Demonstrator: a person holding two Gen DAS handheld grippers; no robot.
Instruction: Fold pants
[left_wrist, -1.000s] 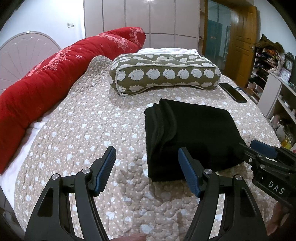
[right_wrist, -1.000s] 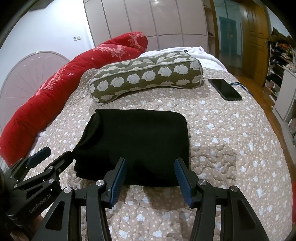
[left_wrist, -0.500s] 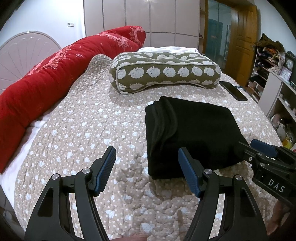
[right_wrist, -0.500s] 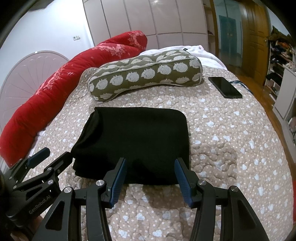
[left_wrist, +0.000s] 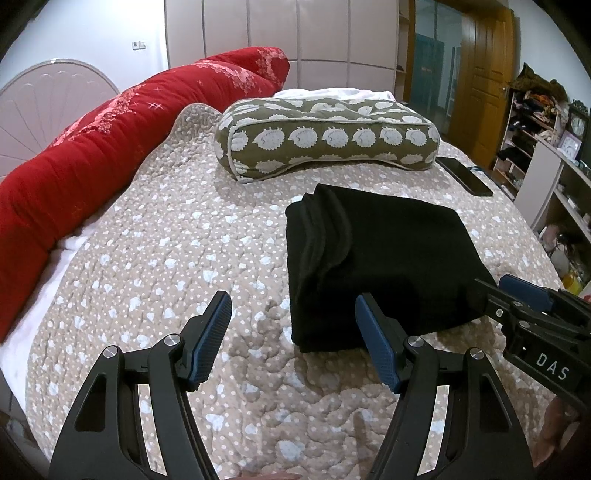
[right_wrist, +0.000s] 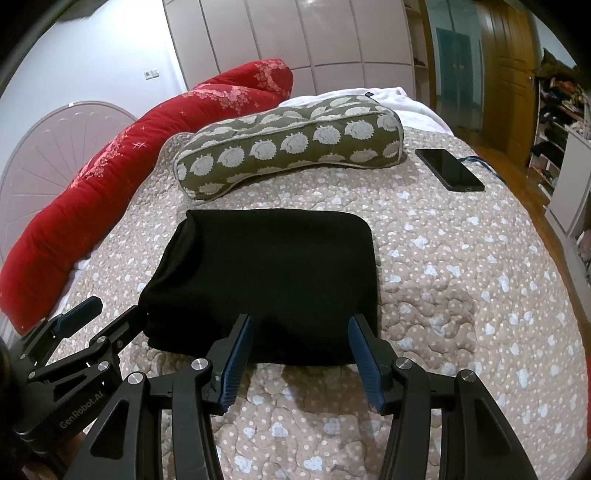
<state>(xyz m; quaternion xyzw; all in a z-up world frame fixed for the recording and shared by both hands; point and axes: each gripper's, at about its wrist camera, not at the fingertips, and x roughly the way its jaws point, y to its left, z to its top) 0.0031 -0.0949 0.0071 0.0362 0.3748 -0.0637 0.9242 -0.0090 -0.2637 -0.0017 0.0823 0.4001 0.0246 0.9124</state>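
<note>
Left wrist view: my left gripper (left_wrist: 293, 332) hangs over bare quilt (left_wrist: 155, 236), jaws wide with nothing between them. Its right pad overlaps the near left corner of the pants (left_wrist: 380, 258) in the picture; I cannot tell whether it touches. The pants lie folded into a thick black block right of centre on the bed. This view shows the stacked layers along the block's left edge, which the other camera gives only as a dark slope. My right gripper (left_wrist: 517, 291) enters from the right edge, by the pants' near right corner; from here I cannot judge its gap.

Right wrist view: my right gripper (right_wrist: 301, 354) sits at the near edge of the pants (right_wrist: 273, 273), jaws apart at a medium gap, pads either side of the hem and empty. This view shows the block's flat top and rounded far right corner. The left gripper (right_wrist: 107, 314) comes in low on the left, beside the near left corner.

Far side: a patterned pillow (right_wrist: 288, 144) lies across the bed, apart from the pants. A red quilt roll (left_wrist: 110, 147) runs along the left. A dark phone (right_wrist: 448, 170) lies right of the pillow; this view shows it whole with a blue cable, while the left camera catches only a thin sliver. Shelves (left_wrist: 535, 140) on the right show better from the left camera.
</note>
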